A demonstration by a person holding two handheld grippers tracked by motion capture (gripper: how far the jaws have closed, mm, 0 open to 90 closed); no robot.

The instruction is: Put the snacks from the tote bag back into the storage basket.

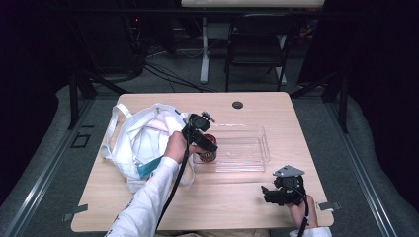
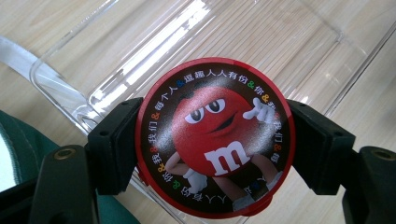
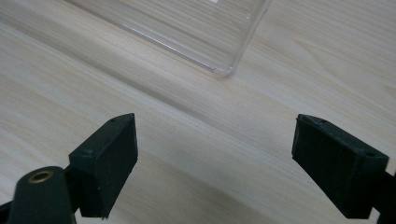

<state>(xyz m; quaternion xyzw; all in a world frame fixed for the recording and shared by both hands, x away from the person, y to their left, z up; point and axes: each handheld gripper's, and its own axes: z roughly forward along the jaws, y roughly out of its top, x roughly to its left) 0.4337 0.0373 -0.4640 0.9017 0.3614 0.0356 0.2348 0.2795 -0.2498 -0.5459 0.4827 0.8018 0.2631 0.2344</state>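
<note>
gripping red m&m tin [image 2: 215, 137] w/ left gripper [image 2: 212, 149] over clear tray [image 1: 257, 148], right gripper [image 3: 215, 163] spread wide, empty, above table [image 3: 196, 140]

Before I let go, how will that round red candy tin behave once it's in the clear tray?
The candy tin is round and looks rigid, so set on edge it may roll. Its glossy lid likely slides on the smooth clear tray. Laid flat, it should probably stay.
</note>
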